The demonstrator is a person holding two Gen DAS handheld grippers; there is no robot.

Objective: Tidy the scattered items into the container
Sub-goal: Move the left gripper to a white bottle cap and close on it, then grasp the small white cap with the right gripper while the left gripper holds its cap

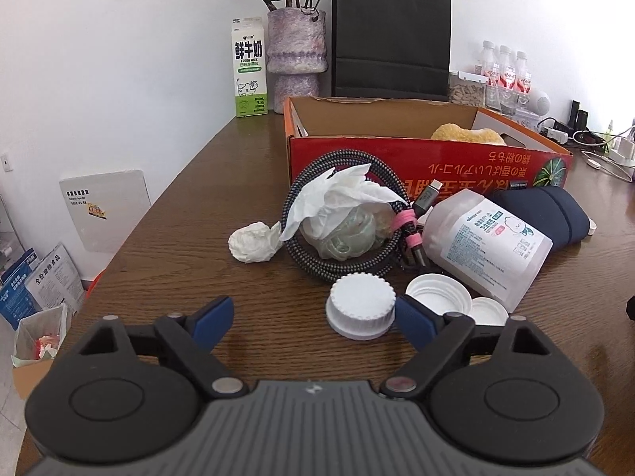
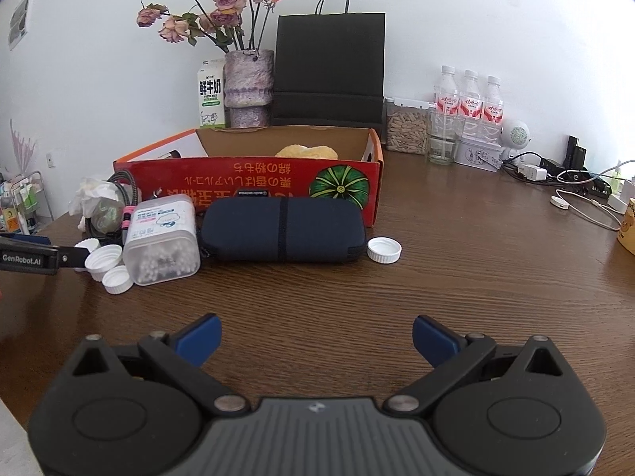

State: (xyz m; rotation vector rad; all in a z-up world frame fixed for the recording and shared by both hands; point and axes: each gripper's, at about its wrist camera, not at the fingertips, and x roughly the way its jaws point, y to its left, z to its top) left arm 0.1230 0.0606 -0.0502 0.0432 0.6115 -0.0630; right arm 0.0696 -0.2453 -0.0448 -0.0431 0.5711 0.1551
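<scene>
Caps (image 1: 360, 304), cable (image 1: 317, 214), pouch (image 2: 282, 230) lie before the box (image 2: 254, 182) — sponge (image 2: 306, 152) inside.

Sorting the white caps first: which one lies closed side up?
The ribbed cap just ahead of the left tool, between its open fingers. The two caps to its right lie hollow side up, as does the lone cap by the navy case.

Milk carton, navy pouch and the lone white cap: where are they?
Milk carton (image 1: 249, 66): left wrist view, on its front label.
Navy pouch (image 2: 281, 228): right wrist view, middle of its top face.
Lone cap (image 2: 383, 250): right wrist view, its open inside.
</scene>
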